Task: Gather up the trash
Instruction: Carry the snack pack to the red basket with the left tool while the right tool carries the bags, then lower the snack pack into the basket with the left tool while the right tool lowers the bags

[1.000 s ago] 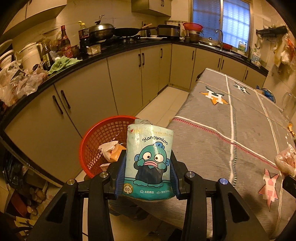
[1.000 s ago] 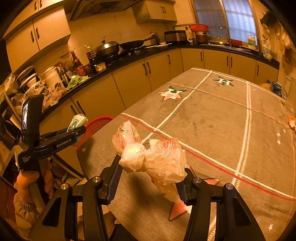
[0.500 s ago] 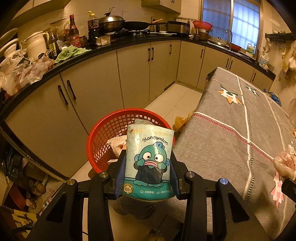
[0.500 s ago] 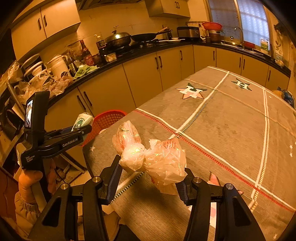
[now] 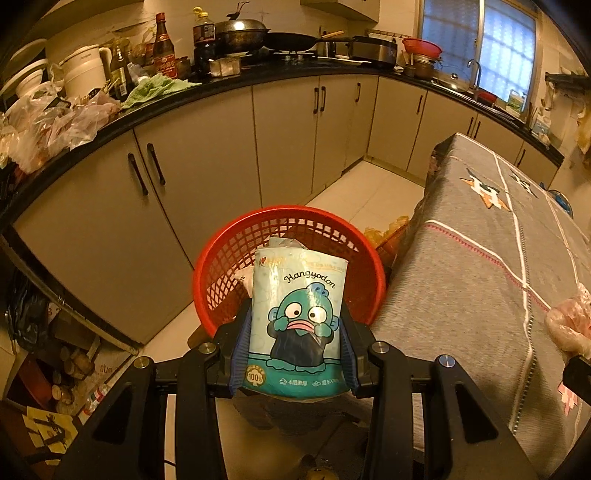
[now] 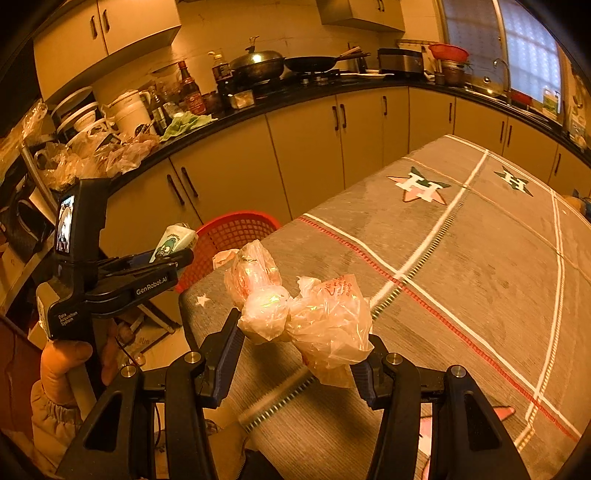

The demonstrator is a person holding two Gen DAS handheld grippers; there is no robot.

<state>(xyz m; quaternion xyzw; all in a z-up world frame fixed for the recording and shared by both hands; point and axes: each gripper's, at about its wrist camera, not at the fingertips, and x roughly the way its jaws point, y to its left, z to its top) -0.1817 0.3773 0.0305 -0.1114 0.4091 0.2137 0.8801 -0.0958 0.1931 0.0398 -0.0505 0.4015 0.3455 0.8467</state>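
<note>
The left tool (image 5: 293,354), gripping the tissue pack (image 5: 295,321), has moved over the red basket (image 5: 221,258); the right tool (image 6: 301,354), clamping crumpled plastic bags (image 6: 314,317), slid along the tabletop (image 6: 480,258).

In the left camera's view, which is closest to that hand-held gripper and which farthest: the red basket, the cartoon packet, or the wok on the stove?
1. Cartoon packet: clamped in the left hand-held gripper.
2. Red basket: on the floor just beyond, beside the table.
3. Wok: far back on the counter.
</note>
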